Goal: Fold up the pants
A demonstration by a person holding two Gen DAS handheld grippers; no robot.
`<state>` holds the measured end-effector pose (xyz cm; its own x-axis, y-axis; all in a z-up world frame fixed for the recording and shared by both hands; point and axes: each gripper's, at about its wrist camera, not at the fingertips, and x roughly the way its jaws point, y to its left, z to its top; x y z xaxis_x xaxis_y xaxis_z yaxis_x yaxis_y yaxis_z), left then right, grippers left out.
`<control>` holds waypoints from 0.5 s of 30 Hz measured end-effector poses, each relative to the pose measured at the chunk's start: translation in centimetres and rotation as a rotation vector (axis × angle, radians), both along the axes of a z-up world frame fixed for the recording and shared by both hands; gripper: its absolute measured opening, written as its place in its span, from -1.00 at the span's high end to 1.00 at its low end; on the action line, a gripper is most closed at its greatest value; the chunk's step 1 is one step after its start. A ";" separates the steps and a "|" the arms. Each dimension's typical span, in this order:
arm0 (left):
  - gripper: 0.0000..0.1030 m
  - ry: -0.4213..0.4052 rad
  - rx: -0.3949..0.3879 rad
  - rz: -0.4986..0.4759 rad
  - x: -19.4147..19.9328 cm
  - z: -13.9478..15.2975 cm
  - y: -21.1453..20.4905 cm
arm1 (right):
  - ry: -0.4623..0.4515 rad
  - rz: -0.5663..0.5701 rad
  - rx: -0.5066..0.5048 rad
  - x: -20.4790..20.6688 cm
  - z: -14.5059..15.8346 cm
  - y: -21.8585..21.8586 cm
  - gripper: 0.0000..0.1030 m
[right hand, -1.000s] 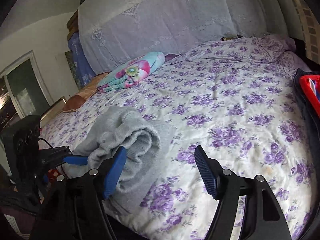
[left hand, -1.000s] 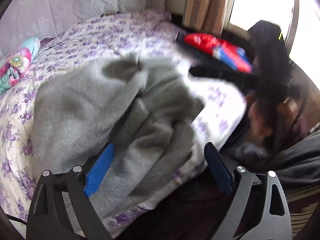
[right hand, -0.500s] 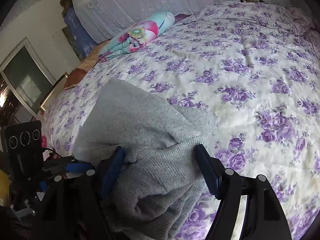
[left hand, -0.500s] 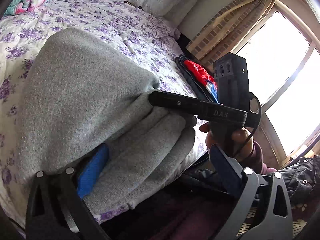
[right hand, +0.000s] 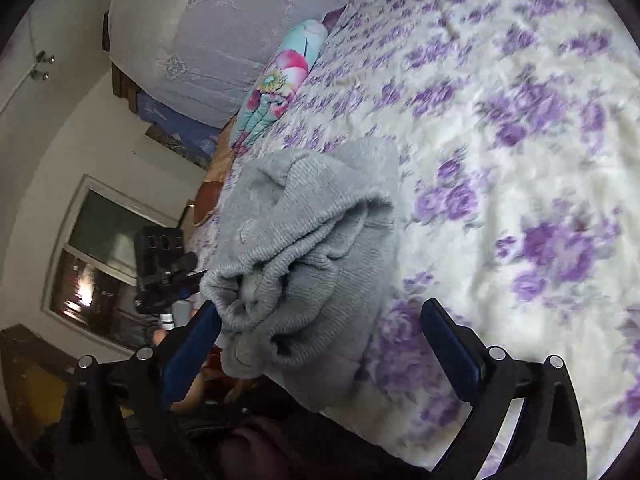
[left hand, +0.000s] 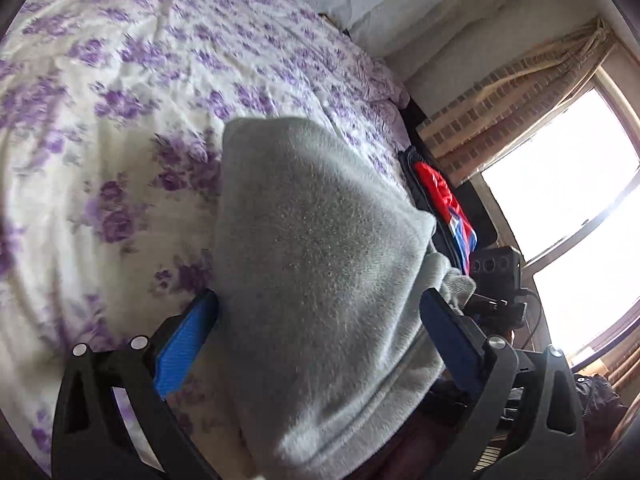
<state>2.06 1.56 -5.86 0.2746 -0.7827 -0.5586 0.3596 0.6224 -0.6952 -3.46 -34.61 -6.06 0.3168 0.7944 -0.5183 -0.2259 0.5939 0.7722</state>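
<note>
Left tool: released, pads spread either side of grey pants. Right tool: released, straddling same pants. Pants bunched in folds at edge of purple-flowered bed. Floral pillow beyond.

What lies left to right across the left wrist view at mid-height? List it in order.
Purple-flowered bedspread → folded grey pants → red and blue garment → bright window.
</note>
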 end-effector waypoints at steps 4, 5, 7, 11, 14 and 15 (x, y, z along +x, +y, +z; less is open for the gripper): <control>-0.91 0.064 0.055 -0.054 2.2 -2.0 -3.7 | 0.015 0.075 -0.007 2.6 -1.2 4.0 -0.93; -0.91 0.076 0.041 -0.054 2.1 -2.0 -3.8 | 0.016 0.073 -0.033 2.9 -1.1 4.7 -0.93; -0.90 0.054 0.026 -0.054 1.4 -1.1 -4.0 | -0.023 0.076 -0.059 2.6 -0.1 5.5 -0.48; -0.89 -0.025 0.001 -0.070 0.1 2.9 -5.0 | -0.159 0.105 -0.062 1.1 4.4 5.2 -0.25; -0.90 -0.088 -0.013 -0.063 0.7 6.3 -5.7 | -0.239 0.090 -0.063 2.0 8.0 4.0 -0.25; -0.90 -0.097 -0.024 -0.059 1.6 7.4 -6.1 | -0.260 0.082 -0.068 2.9 9.1 3.6 -0.25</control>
<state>3.71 -4.59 1.50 0.2796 -0.8118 -0.5127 0.4610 0.5819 -0.6700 -0.58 -31.02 3.04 0.3821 0.7891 -0.4809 -0.4603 0.6138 0.6414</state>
